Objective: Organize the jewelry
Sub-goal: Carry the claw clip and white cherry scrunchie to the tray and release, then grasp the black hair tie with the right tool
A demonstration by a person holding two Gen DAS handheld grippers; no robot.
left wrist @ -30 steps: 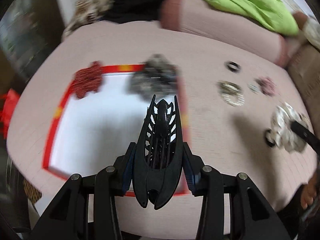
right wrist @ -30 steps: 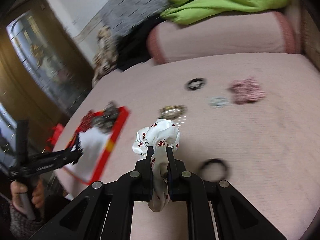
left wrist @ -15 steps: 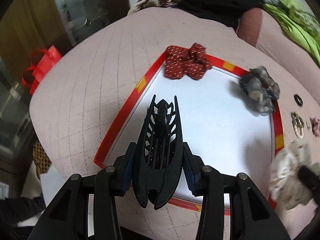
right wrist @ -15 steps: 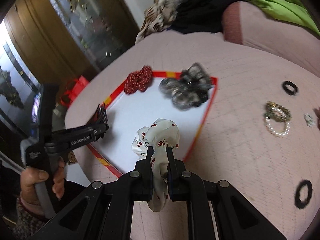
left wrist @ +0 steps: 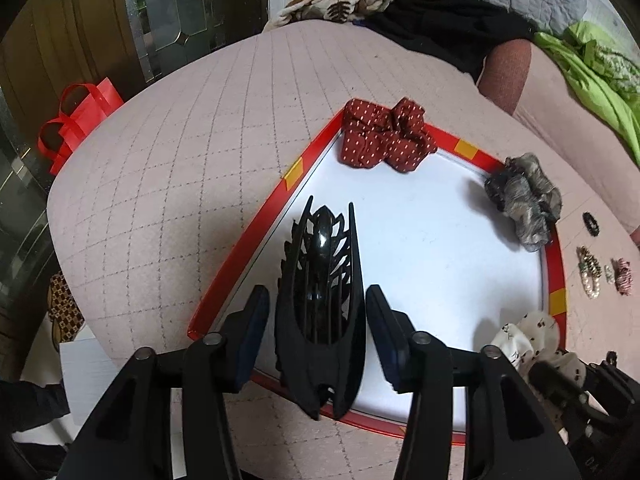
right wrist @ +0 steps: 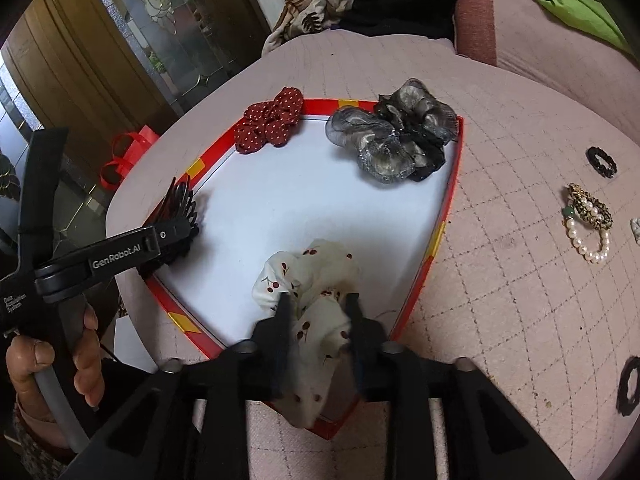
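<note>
A white tray with a red rim (left wrist: 240,236) (right wrist: 448,208) lies on the pink bed. In it are a red dotted scrunchie (left wrist: 384,140) (right wrist: 270,122) and a grey scrunchie (left wrist: 524,200) (right wrist: 394,136). My left gripper (left wrist: 316,300) is open; a black claw hair clip (left wrist: 320,300) (right wrist: 178,220) lies between its spread fingers on the tray's left edge. My right gripper (right wrist: 318,304) is open around a white cherry-print scrunchie (right wrist: 312,276) (left wrist: 528,336) that rests on the tray's near corner.
On the bed right of the tray lie a pearl bracelet (right wrist: 588,216), a small black hair tie (right wrist: 600,162), another black tie (right wrist: 632,386) and a pink scrunchie (left wrist: 622,276). A red bag (left wrist: 76,120) sits left; pillows and clothes are behind.
Both grippers moved left over the tray and came down. Both sets of fingers spread apart, letting go of the black clip and the white scrunchie, which now rest on the tray.
</note>
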